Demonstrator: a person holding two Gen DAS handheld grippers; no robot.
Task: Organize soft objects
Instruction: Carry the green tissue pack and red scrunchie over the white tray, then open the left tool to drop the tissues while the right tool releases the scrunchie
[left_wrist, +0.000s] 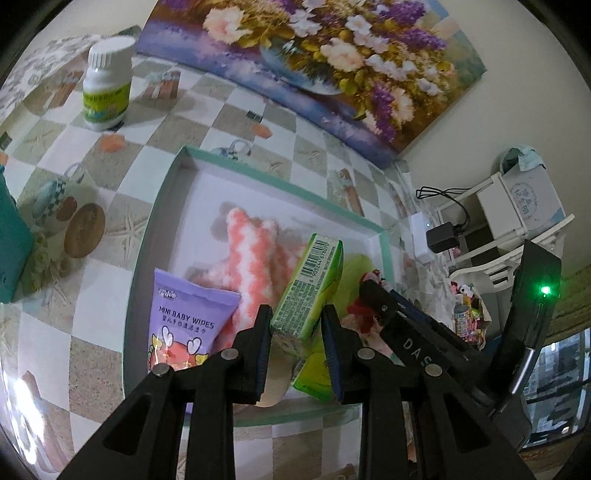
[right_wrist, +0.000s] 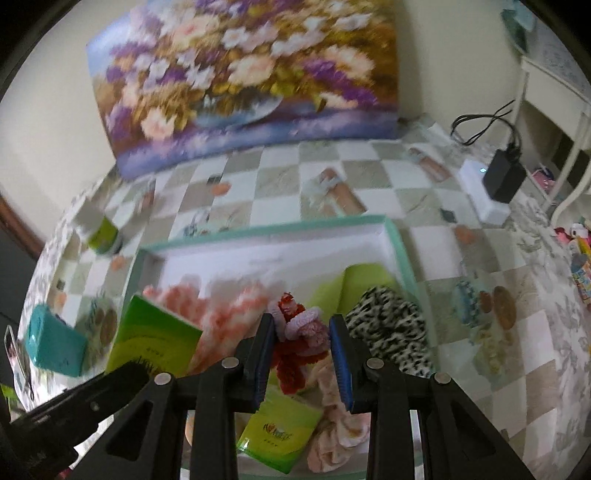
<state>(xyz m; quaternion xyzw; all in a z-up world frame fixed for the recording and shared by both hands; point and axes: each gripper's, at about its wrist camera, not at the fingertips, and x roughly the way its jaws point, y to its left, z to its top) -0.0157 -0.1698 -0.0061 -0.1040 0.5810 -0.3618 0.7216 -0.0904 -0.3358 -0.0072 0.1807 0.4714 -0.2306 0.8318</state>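
Observation:
A shallow teal-rimmed box (left_wrist: 162, 206) with a white floor lies on the checked tablecloth and holds the soft things. My left gripper (left_wrist: 297, 321) is shut on a green tissue pack (left_wrist: 308, 291), held tilted above the box. Under it lie a pink-and-white fluffy cloth (left_wrist: 251, 254) and a purple baby wipes pack (left_wrist: 184, 317). My right gripper (right_wrist: 301, 332) is shut on a bundle of pink and red scrunchies (right_wrist: 299, 332) over the box (right_wrist: 258, 227). A black-and-white patterned cloth (right_wrist: 391, 325), another green tissue pack (right_wrist: 277, 432) and a peach cloth (right_wrist: 336, 424) lie below.
A white bottle with a green label (left_wrist: 107, 85) stands at the far left. A teal box (left_wrist: 11, 236) stands at the left edge. A flower painting (left_wrist: 314, 62) leans on the wall behind. A white power strip with a black adapter (right_wrist: 495, 184) lies at the right.

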